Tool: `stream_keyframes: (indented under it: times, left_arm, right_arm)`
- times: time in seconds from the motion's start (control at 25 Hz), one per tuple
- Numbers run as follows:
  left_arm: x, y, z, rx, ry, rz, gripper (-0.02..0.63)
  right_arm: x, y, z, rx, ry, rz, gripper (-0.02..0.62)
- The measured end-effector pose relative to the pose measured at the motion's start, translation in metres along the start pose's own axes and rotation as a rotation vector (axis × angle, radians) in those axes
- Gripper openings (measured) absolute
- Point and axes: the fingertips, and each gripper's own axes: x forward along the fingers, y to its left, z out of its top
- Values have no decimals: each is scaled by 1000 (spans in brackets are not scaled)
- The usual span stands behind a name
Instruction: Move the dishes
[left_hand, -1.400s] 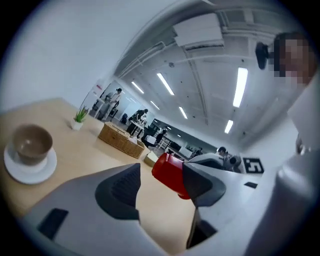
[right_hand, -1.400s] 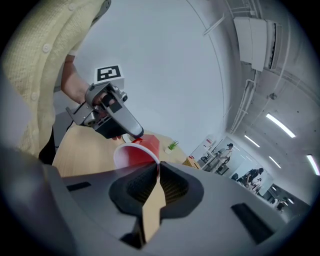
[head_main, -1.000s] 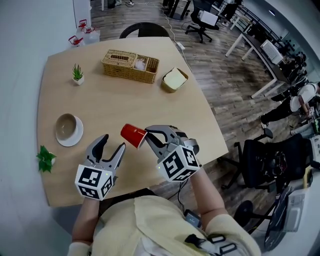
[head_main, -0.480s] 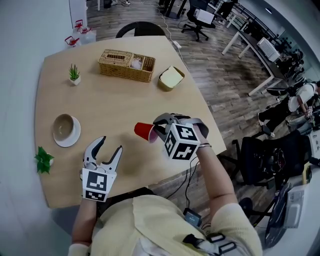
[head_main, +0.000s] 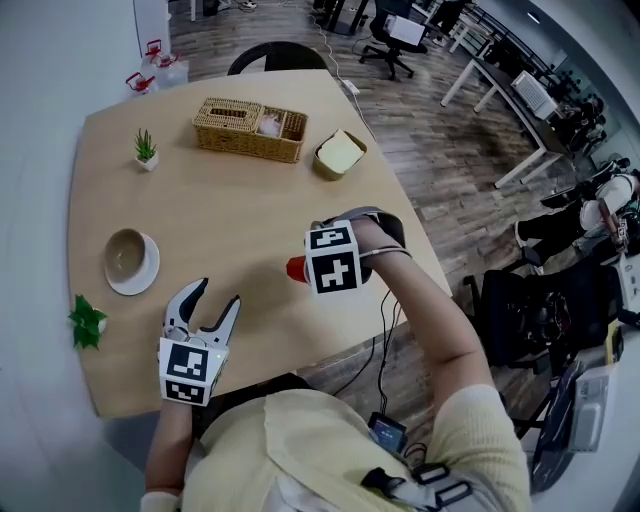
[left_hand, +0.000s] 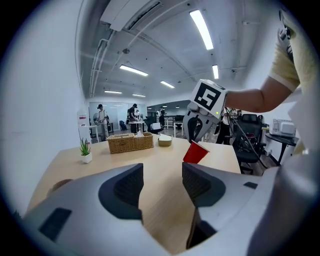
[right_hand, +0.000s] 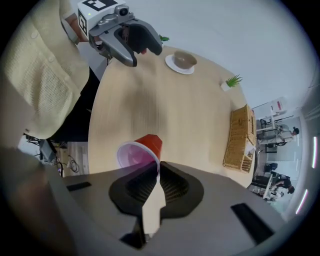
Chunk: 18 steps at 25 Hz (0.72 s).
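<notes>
Because the marker cube of the right gripper (right_hand: 156, 172) covers it from the head view, only a sliver of the red plastic cup (head_main: 296, 268) shows near the right edge of the light wooden desk (head_main: 230, 200), in an open-plan office with plank flooring. The right gripper's jaws are clenched on the tilted cup's rim. The left gripper (head_main: 214, 296) has its jaws released, apart over bare desk.

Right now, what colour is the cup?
The cup is red, pale inside; right gripper view.

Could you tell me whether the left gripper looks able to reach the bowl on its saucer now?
Probably yes: the left gripper is open and empty, and only bare table lies between it and the bowl.
</notes>
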Motion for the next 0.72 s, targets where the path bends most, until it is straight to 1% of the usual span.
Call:
stream_keyframes:
  times: [0.16, 0.28, 0.48, 0.6, 0.72]
  left_arm:
    - [-1, -1, -7, -51, 12, -9, 249]
    - [0, -7, -11, -63, 24, -27, 249]
    - [0, -11, -15, -59, 34, -38, 248]
    - [0, -11, -15, -61, 36, -39, 247]
    - [-1, -11, -17, -62, 41, -42, 247]
  right_arm:
    - [8, 3, -5, -20, 55, 131, 32]
    - [15, 8, -9, -40, 104, 226, 32]
    - [26, 14, -22, -83, 271, 304, 31]
    - [27, 22, -20, -78, 279, 369, 31]
    - [33, 20, -22, -81, 296, 368, 31]
